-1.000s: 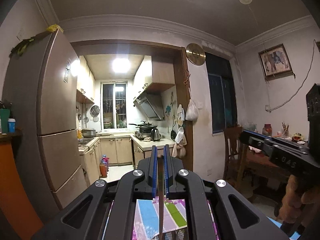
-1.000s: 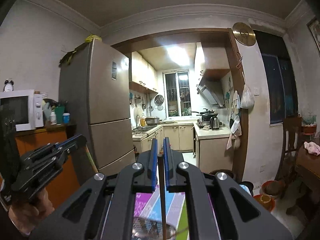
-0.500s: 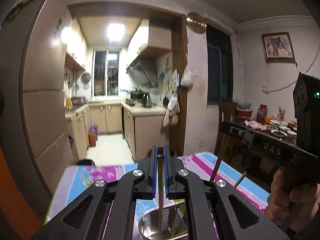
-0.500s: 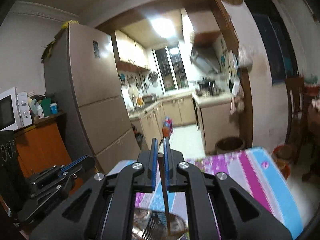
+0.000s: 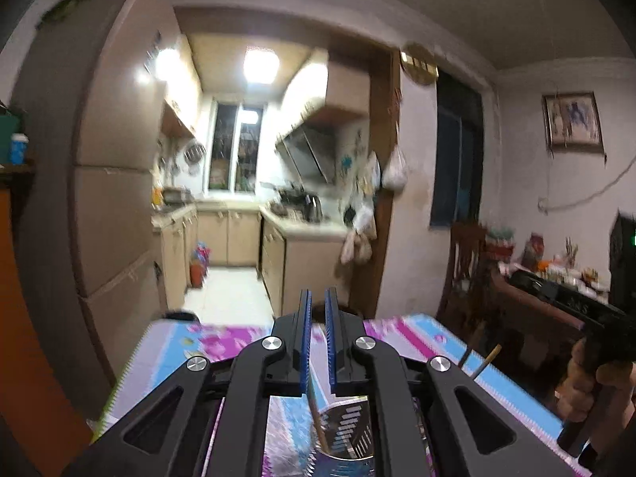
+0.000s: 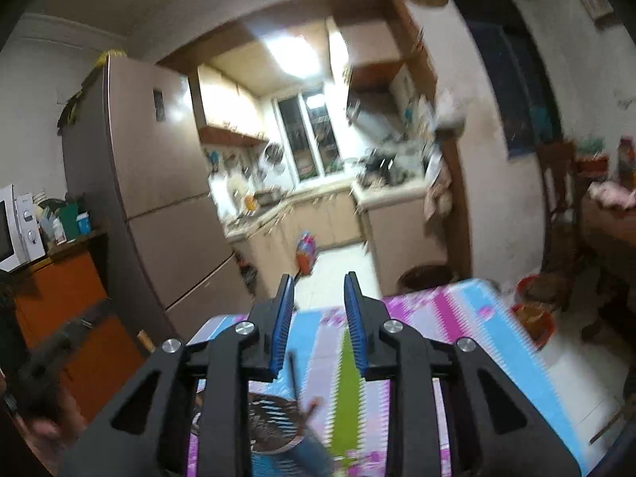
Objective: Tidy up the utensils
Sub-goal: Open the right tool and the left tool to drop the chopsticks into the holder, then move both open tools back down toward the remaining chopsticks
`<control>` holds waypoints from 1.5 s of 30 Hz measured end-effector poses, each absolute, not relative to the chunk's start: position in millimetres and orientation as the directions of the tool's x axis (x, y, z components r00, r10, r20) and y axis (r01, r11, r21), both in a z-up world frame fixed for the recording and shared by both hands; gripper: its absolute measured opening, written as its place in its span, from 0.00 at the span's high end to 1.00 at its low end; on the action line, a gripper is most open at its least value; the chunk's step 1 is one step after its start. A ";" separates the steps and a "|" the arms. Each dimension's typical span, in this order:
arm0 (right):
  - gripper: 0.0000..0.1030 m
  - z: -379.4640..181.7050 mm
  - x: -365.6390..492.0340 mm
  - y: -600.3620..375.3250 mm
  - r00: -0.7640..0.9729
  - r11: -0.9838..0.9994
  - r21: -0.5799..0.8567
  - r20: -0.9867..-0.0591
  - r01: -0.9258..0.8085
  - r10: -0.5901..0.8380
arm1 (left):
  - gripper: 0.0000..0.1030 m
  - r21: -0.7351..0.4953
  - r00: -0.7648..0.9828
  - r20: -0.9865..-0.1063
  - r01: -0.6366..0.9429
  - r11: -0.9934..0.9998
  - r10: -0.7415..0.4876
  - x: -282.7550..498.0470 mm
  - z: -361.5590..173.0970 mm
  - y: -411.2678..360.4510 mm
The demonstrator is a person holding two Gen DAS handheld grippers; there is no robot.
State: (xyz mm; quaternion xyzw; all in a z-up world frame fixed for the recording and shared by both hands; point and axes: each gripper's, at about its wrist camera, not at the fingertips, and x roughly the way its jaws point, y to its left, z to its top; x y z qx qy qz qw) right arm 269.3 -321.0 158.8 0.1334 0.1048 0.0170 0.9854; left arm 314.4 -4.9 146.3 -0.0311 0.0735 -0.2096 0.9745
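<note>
A perforated metal utensil holder is standing on the desk, whose striped, flowered cloth is running to a far edge with open floor and a kitchen doorway beyond it. In the left wrist view a wooden chopstick is leaning inside the holder, directly below the left gripper. Its jaws are opening, only a narrow gap is showing between the blue pads, and the stick is sitting beneath them, not pinched. In the right wrist view the same holder is lying low and to the left of the right gripper. Its jaws are opening to a moderate gap, and a dark chopstick is standing loose below that gap, clear of both pads. Both grippers are pointing almost level, slightly downward, over the near part of the desk. At the right of the left view a hand is gripping the other tool's handle, with two sticks rising just beside it. Both views are blurred.
</note>
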 end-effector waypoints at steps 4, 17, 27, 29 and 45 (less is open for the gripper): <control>0.76 173.1 207.8 -350.3 0.988 0.981 0.185 -0.153 0.053 -0.025 | 0.73 -0.044 0.947 -0.007 0.321 0.946 -0.322 252.0 173.4 37.4; 0.58 73.2 4.7 -369.5 0.921 0.978 0.020 -0.341 0.207 -0.188 | 0.56 0.151 0.971 -0.146 0.212 0.966 -0.190 71.4 90.1 100.8; 0.58 -11.8 -32.7 -285.9 0.852 0.994 0.074 -0.523 0.074 -0.024 | 0.57 0.104 0.857 -0.439 0.349 0.931 -0.272 3.7 -41.5 79.8; 0.58 -27.8 -29.7 -258.0 0.834 0.998 0.056 -0.552 0.008 0.025 | 0.57 0.096 0.833 -0.462 0.388 0.917 -0.304 -8.9 -58.0 68.3; 0.75 -67.2 -16.7 -149.3 0.801 0.977 -0.032 -0.578 -0.212 0.155 | 0.64 0.147 0.826 -0.497 0.381 0.913 -0.265 -11.7 -108.2 21.2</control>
